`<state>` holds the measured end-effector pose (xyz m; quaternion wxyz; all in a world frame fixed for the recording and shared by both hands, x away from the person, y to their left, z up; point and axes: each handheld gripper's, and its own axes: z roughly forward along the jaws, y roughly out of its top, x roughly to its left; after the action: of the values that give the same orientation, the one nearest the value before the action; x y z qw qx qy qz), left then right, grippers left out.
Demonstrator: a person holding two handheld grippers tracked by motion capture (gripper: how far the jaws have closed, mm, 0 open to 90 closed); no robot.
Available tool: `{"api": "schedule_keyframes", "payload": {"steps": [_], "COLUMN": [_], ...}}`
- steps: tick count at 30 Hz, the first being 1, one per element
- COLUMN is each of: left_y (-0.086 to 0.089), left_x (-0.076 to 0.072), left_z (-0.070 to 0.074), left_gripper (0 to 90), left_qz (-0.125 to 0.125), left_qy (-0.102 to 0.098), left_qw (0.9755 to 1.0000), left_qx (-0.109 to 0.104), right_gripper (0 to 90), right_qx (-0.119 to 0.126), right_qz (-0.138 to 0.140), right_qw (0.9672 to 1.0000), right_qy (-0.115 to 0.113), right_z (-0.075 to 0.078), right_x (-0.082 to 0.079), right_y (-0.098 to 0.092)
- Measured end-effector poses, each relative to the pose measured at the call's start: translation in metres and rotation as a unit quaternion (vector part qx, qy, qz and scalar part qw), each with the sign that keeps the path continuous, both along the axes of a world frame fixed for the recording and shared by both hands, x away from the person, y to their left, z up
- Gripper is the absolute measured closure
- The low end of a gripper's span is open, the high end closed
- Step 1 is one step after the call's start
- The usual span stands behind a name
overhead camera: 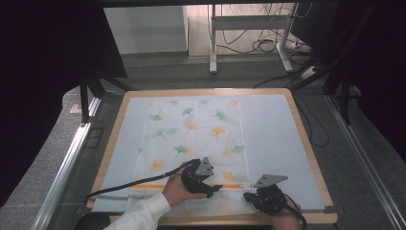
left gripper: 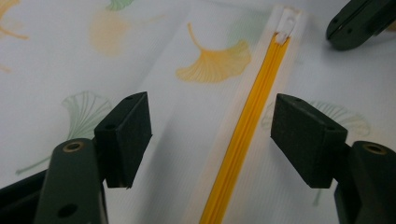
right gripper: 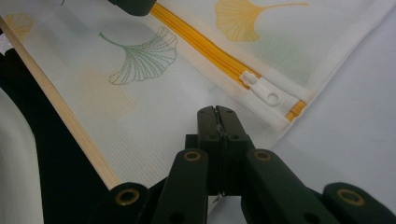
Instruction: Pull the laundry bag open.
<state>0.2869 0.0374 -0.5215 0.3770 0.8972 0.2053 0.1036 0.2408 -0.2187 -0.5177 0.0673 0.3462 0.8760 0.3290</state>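
Yellow zipper runs between the spread left claw; right claw, pressed together, pins the mesh bag. Next: reach the white pull just ahead.

No text, label, brand, number or sign can be read anywhere in these views. Only a printed pattern of ginkgo leaves is borne by the mesh bag, and no lettering is carried by its white zipper pull.
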Motion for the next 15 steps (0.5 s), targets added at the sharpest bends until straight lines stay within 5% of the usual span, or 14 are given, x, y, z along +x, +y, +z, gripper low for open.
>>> {"api": "schedule_keyframes", "payload": {"steps": [5, 8, 15], "left_y": [-0.006, -0.006, -0.024], "left_x": [0.003, 0.005, 0.004], "left_z": [0.001, 0.0, 0.002], "left_gripper": [29.2, 29.5, 29.1], "left_qz": [0.001, 0.003, -0.016], "left_qy": [0.025, 0.028, 0.014], "left_qw": [0.9991, 0.999, 0.9997], "left_qx": [-0.033, -0.035, -0.006], "right_gripper": [88.7, 88.7, 88.9], "right_qx": [-0.003, -0.003, -0.001], "right_qz": [0.002, 0.002, 0.003], "right_qw": [1.0, 1.0, 1.0], "right_qy": [-0.004, -0.005, -0.005], "right_z": [0.0, 0.0, -0.001], "right_x": [0.0, 0.0, 0.001], "right_y": [0.0, 0.0, 0.0]}}
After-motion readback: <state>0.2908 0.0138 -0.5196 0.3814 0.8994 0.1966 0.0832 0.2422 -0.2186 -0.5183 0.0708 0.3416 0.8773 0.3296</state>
